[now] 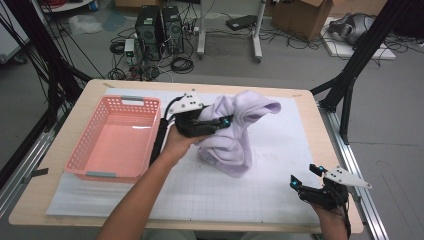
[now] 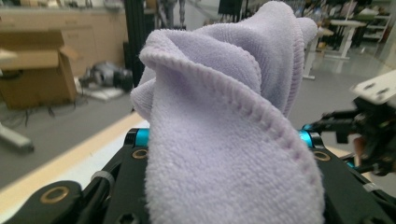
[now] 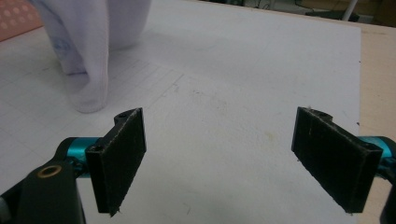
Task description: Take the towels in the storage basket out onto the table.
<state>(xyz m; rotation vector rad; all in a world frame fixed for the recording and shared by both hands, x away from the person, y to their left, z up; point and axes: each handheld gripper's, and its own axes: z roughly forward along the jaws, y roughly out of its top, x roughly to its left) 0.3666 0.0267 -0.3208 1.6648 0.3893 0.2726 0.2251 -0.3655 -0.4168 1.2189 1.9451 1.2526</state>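
The purple towel (image 1: 235, 131) is held up over the middle of the white grid mat (image 1: 280, 185), with its bottom end hanging down near the mat. It is pinched between the jaws of the left gripper (image 1: 220, 121), which are clamped on a thick bunch of the cloth. The jaws of the right gripper (image 1: 306, 176) are wide apart with nothing between them, low at the near right corner of the table. The towel could slip out, because only a soft bunched part is gripped. It could also be caught on the rim of the pink basket (image 1: 95, 174) if it is swung that way, since much of it dangles. The left jaw pads are covered by the towel (image 2: 224, 140) in the left gripper view, so it cannot be told how much cloth is held.
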